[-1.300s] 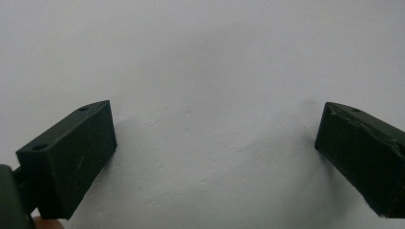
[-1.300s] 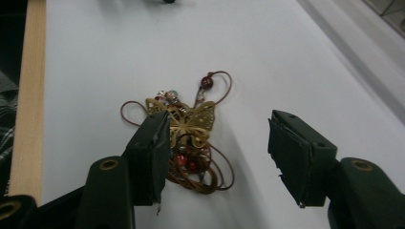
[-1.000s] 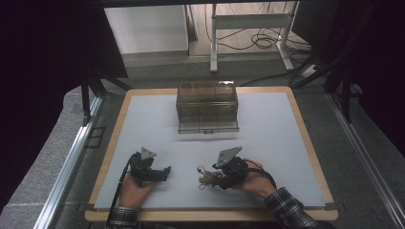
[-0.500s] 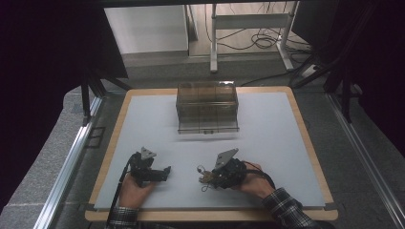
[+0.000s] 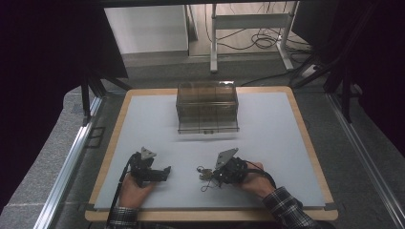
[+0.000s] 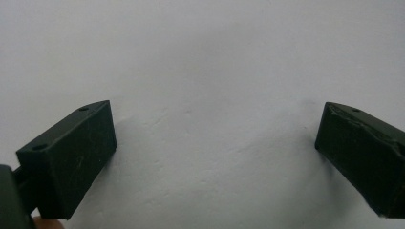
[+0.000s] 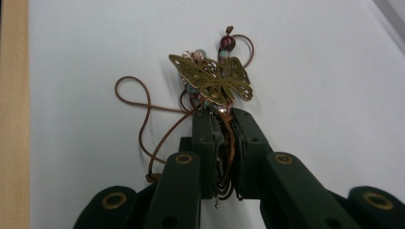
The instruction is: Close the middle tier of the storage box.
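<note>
Right fingers (image 7: 224, 143): clamped tight on the brown cord, having just been closing, with cord strands bunched between the two black pads at the centre of the right gripper view.
Necklace (image 7: 212, 81): a brass butterfly pendant with small beads, sitting just above the fingertips, upper centre of that view; one dark red bead tops it off.
Cord (image 7: 143, 107): a thin brown loop swings out to the left of the pendant and curls back down to the fingers, lying on the white table.
Right gripper (image 5: 217, 174): low and right of centre in the high view, held in the person's right hand (image 5: 255, 179), pointing left, the necklace (image 5: 205, 174) at its tip.
Left fingers (image 6: 71, 157): spread wide apart, one at the lower left and one at the lower right of the left gripper view, nothing but bare white table between them.
Left gripper (image 5: 162, 172): lower left in the high view, well apart from the necklace.
Box (image 5: 207, 107): a clear lidded box, upper centre of the table (image 5: 267, 143).
</note>
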